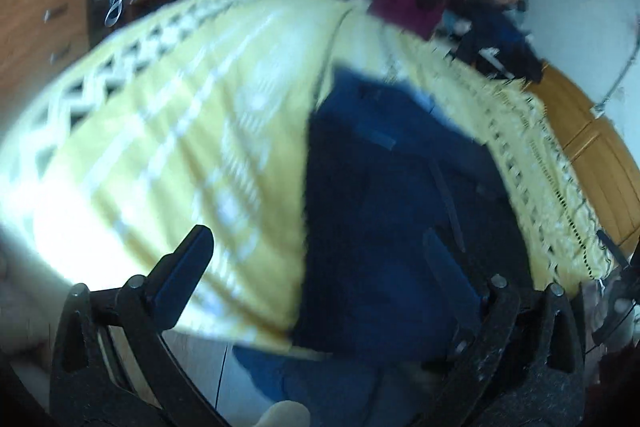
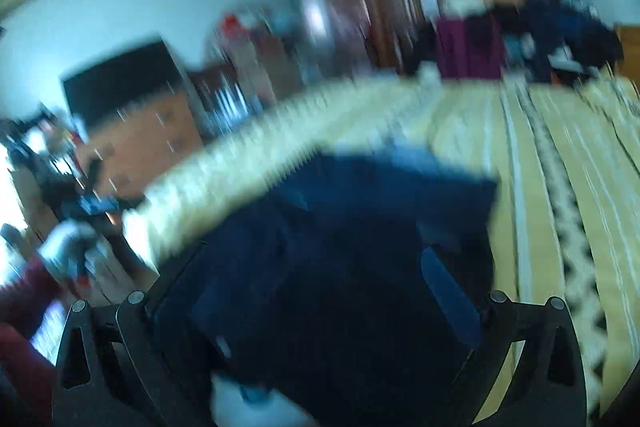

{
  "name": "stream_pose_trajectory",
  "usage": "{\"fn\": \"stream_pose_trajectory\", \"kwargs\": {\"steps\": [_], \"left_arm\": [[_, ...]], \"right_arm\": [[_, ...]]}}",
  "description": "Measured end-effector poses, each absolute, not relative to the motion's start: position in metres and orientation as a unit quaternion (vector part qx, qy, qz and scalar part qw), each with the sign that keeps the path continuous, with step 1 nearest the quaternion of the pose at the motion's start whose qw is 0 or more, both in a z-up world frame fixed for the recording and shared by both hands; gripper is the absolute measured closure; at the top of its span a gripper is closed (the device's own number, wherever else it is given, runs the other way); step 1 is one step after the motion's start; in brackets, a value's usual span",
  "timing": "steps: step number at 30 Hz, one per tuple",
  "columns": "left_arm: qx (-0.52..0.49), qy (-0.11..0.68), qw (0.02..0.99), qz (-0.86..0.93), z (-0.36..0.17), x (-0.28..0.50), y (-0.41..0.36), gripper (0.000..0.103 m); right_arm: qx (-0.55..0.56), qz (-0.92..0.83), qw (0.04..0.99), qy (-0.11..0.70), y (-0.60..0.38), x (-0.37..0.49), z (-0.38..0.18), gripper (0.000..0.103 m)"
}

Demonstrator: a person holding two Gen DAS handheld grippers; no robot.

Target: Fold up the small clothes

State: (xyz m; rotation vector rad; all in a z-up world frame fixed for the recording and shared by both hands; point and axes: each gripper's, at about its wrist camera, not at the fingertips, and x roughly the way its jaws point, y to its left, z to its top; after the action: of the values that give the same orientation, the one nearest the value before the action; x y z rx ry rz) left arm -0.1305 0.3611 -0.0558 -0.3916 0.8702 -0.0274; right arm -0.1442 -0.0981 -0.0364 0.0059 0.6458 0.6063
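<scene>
A dark navy garment (image 1: 400,195) lies on a yellow patterned bedspread (image 1: 180,131); both views are blurred by motion. My left gripper (image 1: 316,267) is open, its left finger (image 1: 184,275) over the bedspread and its right finger (image 1: 452,275) over the garment, nothing between them. In the right wrist view the same navy garment (image 2: 340,247) fills the middle over the bedspread (image 2: 560,187). My right gripper (image 2: 308,291) is open just above the garment; its right finger (image 2: 452,299) shows, its left finger is hard to make out against the dark cloth.
A pile of dark and maroon clothes (image 1: 440,7) sits at the bed's far end, also in the right wrist view (image 2: 520,39). A wooden dresser (image 1: 36,7) stands left of the bed. Wooden floor (image 1: 592,147) lies to the right.
</scene>
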Motion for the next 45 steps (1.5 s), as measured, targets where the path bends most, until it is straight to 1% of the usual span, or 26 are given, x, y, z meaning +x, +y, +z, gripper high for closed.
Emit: {"fn": "stream_pose_trajectory", "kwargs": {"steps": [3,5,7,9,11,15,17,19,21,24,28,29,30,31,34,38,41,45], "left_arm": [[-0.199,0.45,0.871,-0.004,-0.084,-0.151,0.357,0.003],[-0.178,0.472,0.863,-0.005,-0.098,-0.159,0.343,0.004],[-0.16,0.484,0.86,-0.011,-0.101,-0.164,0.327,0.006],[-0.144,0.494,0.857,-0.022,-0.104,-0.16,0.312,0.006],[-0.131,0.5,0.856,-0.023,-0.107,-0.156,0.306,0.006],[-0.123,0.503,0.855,-0.032,-0.105,-0.146,0.303,0.007],[-0.119,0.502,0.856,-0.037,-0.105,-0.15,0.307,0.009],[-0.114,0.507,0.853,-0.041,-0.111,-0.155,0.312,0.013],[-0.115,0.512,0.85,-0.042,-0.116,-0.157,0.315,0.015],[-0.116,0.514,0.849,-0.044,-0.118,-0.158,0.317,0.015],[-0.117,0.505,0.854,-0.049,-0.112,-0.154,0.315,0.016],[-0.119,0.499,0.857,-0.055,-0.109,-0.154,0.313,0.018],[-0.121,0.496,0.858,-0.062,-0.106,-0.152,0.311,0.024],[-0.122,0.496,0.857,-0.071,-0.105,-0.151,0.309,0.032],[-0.119,0.507,0.849,-0.09,-0.111,-0.146,0.301,0.045],[-0.11,0.516,0.845,-0.093,-0.116,-0.144,0.296,0.048],[-0.111,0.517,0.843,-0.095,-0.116,-0.144,0.295,0.053],[-0.114,0.518,0.842,-0.095,-0.115,-0.145,0.294,0.053]], "right_arm": [[-0.071,0.235,0.884,0.398,-0.115,-0.158,-0.105,0.003],[-0.072,0.214,0.867,0.445,-0.131,-0.164,-0.138,0.004],[-0.06,0.198,0.848,0.489,-0.156,-0.172,-0.163,0.007],[-0.047,0.182,0.831,0.523,-0.162,-0.177,-0.183,0.018],[-0.03,0.18,0.822,0.539,-0.165,-0.178,-0.194,0.023],[-0.007,0.177,0.818,0.548,-0.169,-0.177,-0.201,0.024],[0.016,0.181,0.814,0.552,-0.174,-0.171,-0.206,0.026],[0.023,0.182,0.809,0.559,-0.175,-0.166,-0.215,0.029],[0.026,0.184,0.801,0.57,-0.17,-0.156,-0.214,0.029],[0.021,0.188,0.794,0.578,-0.169,-0.155,-0.217,0.029],[0.023,0.187,0.791,0.582,-0.171,-0.156,-0.218,0.029],[0.024,0.186,0.79,0.584,-0.171,-0.155,-0.218,0.029],[0.025,0.185,0.788,0.586,-0.172,-0.154,-0.219,0.029],[0.025,0.184,0.787,0.588,-0.172,-0.155,-0.219,0.029],[0.03,0.181,0.784,0.593,-0.172,-0.153,-0.221,0.029],[0.044,0.173,0.78,0.6,-0.176,-0.15,-0.226,0.03],[0.056,0.183,0.776,0.601,-0.176,-0.146,-0.224,0.031],[0.08,0.203,0.772,0.597,-0.177,-0.146,-0.222,0.032]]}}
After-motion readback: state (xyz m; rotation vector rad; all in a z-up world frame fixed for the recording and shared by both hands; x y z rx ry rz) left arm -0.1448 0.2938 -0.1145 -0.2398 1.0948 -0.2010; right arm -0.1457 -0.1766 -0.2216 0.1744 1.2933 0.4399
